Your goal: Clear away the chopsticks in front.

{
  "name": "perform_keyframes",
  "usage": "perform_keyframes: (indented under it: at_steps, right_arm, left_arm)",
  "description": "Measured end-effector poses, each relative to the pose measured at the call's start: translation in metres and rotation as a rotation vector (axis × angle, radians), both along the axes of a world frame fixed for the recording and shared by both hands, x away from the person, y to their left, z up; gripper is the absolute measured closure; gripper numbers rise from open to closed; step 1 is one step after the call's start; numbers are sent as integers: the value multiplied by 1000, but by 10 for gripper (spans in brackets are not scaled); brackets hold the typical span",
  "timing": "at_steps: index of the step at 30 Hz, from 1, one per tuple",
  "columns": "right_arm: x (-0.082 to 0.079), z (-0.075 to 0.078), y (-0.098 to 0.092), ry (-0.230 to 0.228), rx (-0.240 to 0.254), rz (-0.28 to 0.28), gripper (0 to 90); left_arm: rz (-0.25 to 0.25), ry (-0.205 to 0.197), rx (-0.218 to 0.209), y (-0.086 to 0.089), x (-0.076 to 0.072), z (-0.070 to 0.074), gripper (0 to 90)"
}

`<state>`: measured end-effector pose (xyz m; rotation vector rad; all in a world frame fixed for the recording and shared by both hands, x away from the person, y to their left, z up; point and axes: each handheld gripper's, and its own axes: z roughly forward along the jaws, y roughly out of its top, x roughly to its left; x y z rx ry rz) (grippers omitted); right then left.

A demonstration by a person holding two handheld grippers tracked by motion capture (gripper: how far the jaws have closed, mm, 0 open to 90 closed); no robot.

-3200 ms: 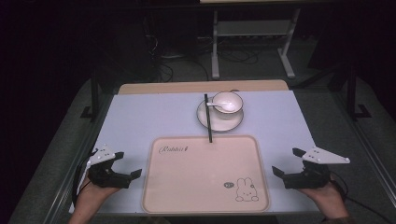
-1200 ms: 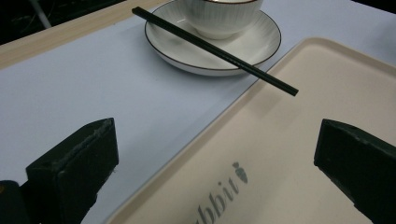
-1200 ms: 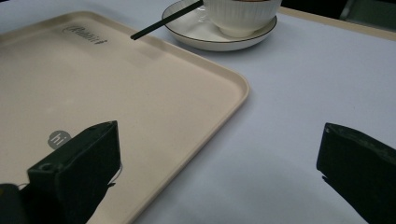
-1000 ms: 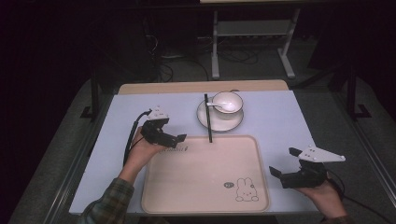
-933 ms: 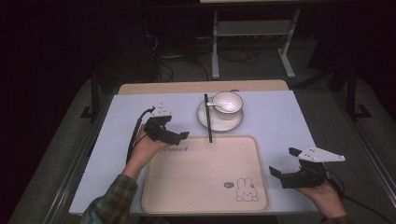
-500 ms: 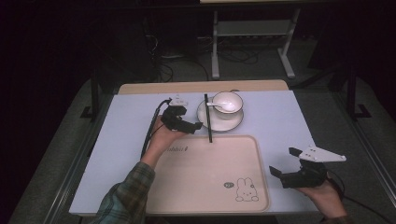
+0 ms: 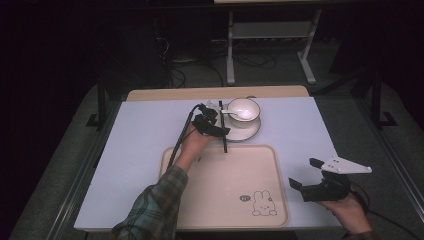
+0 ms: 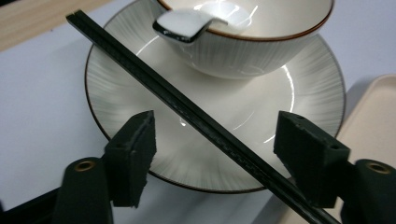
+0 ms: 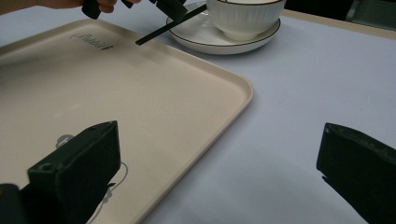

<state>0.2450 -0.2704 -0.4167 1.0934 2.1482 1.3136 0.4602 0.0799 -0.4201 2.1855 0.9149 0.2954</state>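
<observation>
A pair of black chopsticks (image 7: 224,142) leans on the left rim of a white ribbed plate (image 7: 250,132), its near end over the beige tray (image 7: 220,200). On the plate stands a white bowl (image 7: 243,111) with a white spoon (image 8: 187,23) in it. My left gripper (image 7: 218,122) is open, its jaws either side of the chopsticks (image 8: 196,116) just above the plate (image 8: 135,84), not touching them. By the table's front right edge, my right gripper (image 7: 305,173) is open and holds nothing; the tray (image 9: 116,93) and bowl (image 9: 243,16) lie ahead of it.
The tray carries a small rabbit print (image 7: 262,204) near its front right corner. A wooden strip (image 7: 215,93) runs along the table's far edge. Behind the table stand a metal rack (image 7: 270,35) and loose cables on a dark floor.
My left gripper has travelled from the table's front left edge forward and rightward to the plate, and now straddles the chopsticks. The right gripper has hardly moved.
</observation>
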Motion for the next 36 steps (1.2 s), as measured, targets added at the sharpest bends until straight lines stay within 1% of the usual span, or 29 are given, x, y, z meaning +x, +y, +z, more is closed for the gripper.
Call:
perform_keyframes:
  at_steps: [3,4,6,12,17,25,29,30,34,36]
  right_arm:
    - [0,0,0,-1,1,1,0]
    - [0,0,0,-1,1,1,0]
    - [0,0,-1,-1,3,1,0]
    - [0,0,0,-1,7,1,0]
    - [1,1,0,-1,9,0,0]
    - [0,1,-1,-2,13,-1,0]
    - [0,1,-1,-2,14,-2,0]
    - [0,1,-1,-3,14,-1,0]
    - [0,1,-1,-2,15,-2,0]
    - [0,1,-1,-1,15,-2,0]
  left_arm:
    - [1,10,-2,-2,1,-2,341]
    - [3,15,4,-3,2,-2,341]
    - [6,24,6,-4,2,-4,375]
    - [13,38,16,-3,4,-5,430]
    - [15,39,20,-3,7,-5,458]
    - [34,40,29,-4,16,-6,519]
    - [45,31,44,-5,21,-5,548]
    - [52,29,45,-5,23,-5,565]
    - [60,27,45,-5,27,-5,584]
    - [60,22,53,-5,29,-4,613]
